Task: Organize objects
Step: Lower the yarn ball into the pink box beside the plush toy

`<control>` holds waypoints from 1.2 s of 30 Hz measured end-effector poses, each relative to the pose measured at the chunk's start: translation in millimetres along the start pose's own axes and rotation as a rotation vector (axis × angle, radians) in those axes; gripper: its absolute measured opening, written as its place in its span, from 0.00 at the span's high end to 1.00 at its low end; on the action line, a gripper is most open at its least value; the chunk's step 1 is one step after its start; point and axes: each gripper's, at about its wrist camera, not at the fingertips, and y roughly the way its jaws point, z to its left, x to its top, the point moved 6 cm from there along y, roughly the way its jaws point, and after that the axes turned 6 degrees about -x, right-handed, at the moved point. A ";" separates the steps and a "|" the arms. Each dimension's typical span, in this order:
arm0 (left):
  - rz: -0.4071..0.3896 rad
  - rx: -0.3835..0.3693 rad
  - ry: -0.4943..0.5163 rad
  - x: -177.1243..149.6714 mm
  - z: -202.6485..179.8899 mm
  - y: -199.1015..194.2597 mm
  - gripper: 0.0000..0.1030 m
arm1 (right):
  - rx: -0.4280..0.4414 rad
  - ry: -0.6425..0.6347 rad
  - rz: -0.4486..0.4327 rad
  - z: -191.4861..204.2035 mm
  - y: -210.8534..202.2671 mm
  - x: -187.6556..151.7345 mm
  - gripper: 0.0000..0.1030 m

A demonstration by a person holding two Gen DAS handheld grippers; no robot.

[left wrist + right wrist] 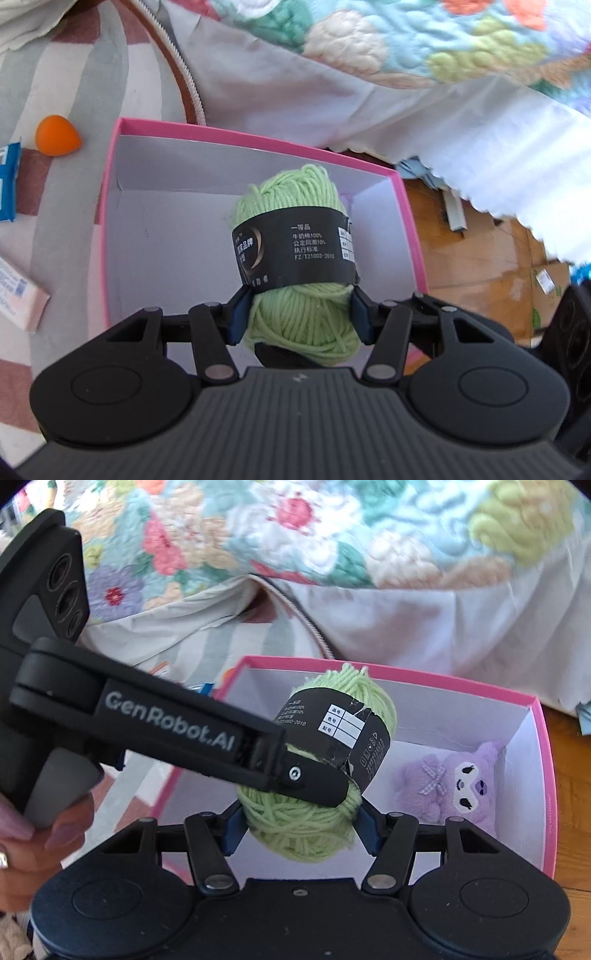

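Yarn skein (295,254), pale green with black paper band, centre frame over pink box (258,138), likely being lowered in beside purple plush toy (454,782) at box's right. Left gripper (297,314) fingers (236,317) half open, pressing skein's sides. Right gripper (301,827) fingers (365,829) likewise clamp lower end.

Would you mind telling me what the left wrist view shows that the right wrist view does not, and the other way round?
Only the left wrist view shows the orange teardrop sponge and the pale pink carton lying outside the pink box. Only the right wrist view shows the purple plush toy inside that box, and the person's hand holding the left gripper. Both show the green yarn ball with its black label, held over the box between the fingers of both grippers, including the right gripper, and the floral quilt behind.
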 end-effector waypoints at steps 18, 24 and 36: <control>0.037 0.004 -0.108 11.7 31.3 51.2 0.50 | -0.086 0.123 0.148 -27.4 57.0 0.5 0.42; 0.028 0.024 -0.051 5.8 29.0 46.1 0.51 | -0.094 0.165 0.153 -33.0 62.7 -3.8 0.42; 0.027 0.024 -0.073 7.9 33.3 55.3 0.60 | -0.101 0.090 0.126 -30.6 48.6 -12.9 0.48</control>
